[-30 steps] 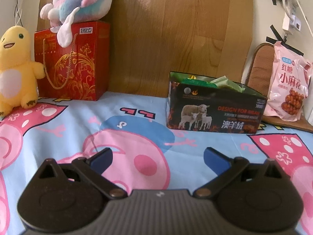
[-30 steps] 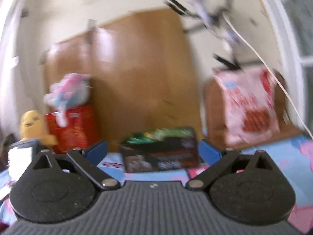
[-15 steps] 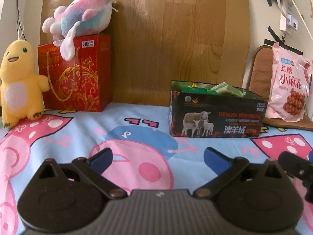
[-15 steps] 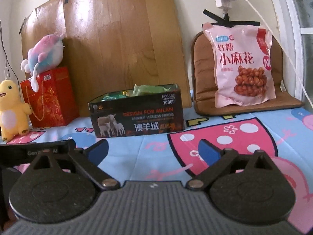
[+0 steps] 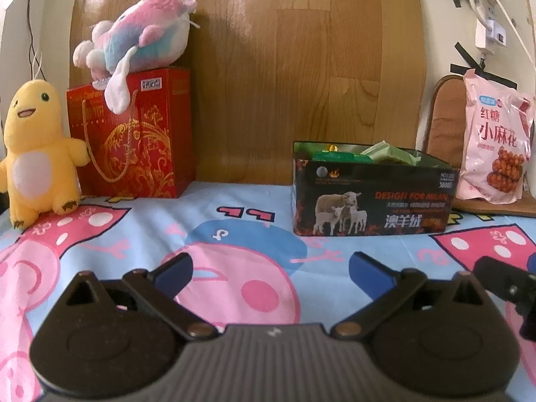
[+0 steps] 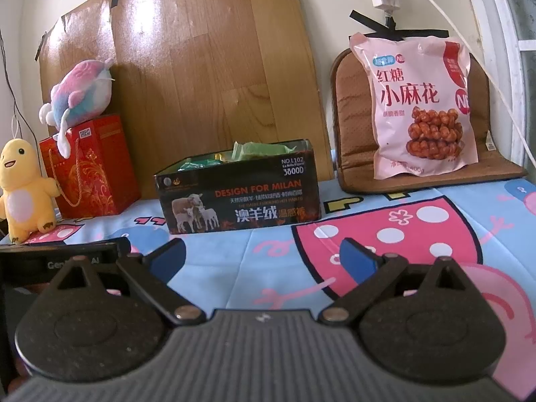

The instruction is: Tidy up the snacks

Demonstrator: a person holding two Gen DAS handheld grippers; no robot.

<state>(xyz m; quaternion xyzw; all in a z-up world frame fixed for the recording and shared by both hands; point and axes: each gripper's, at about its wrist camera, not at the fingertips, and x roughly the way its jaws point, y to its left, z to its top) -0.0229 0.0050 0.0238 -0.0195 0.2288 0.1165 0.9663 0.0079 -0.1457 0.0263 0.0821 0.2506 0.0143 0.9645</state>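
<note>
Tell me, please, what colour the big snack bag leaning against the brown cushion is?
Pale pink, with red lettering; the snack bag shows best in the right wrist view.

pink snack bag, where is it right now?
The pink snack bag stands at far right in both wrist views, propped against the brown cushion, right of the black box.

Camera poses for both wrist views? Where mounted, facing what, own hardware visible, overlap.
Left wrist: on the left gripper, low over the cartoon sheet, facing the wood panel; open blue fingers show, plus the other gripper's edge at right.
Right wrist: on the right gripper, further right, facing the black box and pink snack bag; open fingers show, left unit's body at left.
Shared: box, bag, red gift bag, both plush toys.
</note>
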